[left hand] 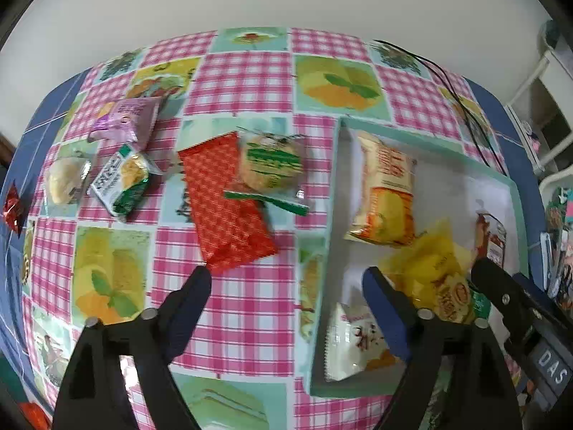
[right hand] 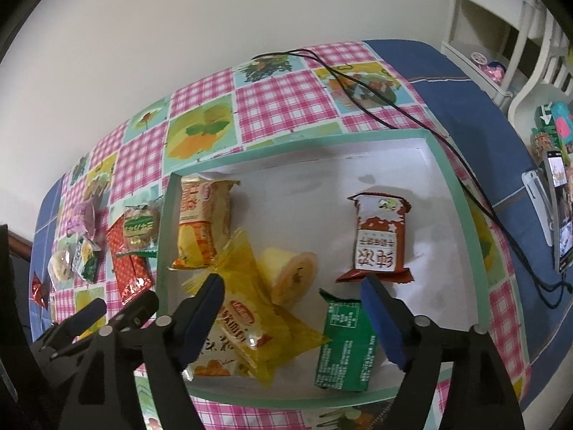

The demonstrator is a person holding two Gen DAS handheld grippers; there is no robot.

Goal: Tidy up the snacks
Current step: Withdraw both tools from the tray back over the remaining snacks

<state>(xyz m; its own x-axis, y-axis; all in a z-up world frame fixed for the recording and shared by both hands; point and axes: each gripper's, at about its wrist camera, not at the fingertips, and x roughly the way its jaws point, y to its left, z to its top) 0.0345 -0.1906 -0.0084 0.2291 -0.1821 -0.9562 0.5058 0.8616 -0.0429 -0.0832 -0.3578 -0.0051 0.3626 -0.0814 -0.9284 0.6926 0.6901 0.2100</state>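
Note:
My left gripper (left hand: 286,279) stands open and empty above the tablecloth, straddling the left rim of the mint tray (left hand: 515,215). Just ahead of it lie a red packet (left hand: 225,200) and a clear-wrapped round cookie (left hand: 270,165). Farther left are a purple packet (left hand: 125,122), a green-white packet (left hand: 121,182) and a wrapped bun (left hand: 64,179). My right gripper (right hand: 293,286) hangs open over the tray (right hand: 462,222), holding nothing. Under it lie a yellow packet (right hand: 250,304), a roll cake (right hand: 293,276) and a green packet (right hand: 343,344). An orange packet (right hand: 200,222) and a brown packet (right hand: 381,240) lie beyond.
A black cable (right hand: 394,114) runs across the far right of the table behind the tray. A phone on a stand (right hand: 558,215) and a white shelf (right hand: 501,36) are at the right. A small red candy (left hand: 12,208) sits near the table's left edge.

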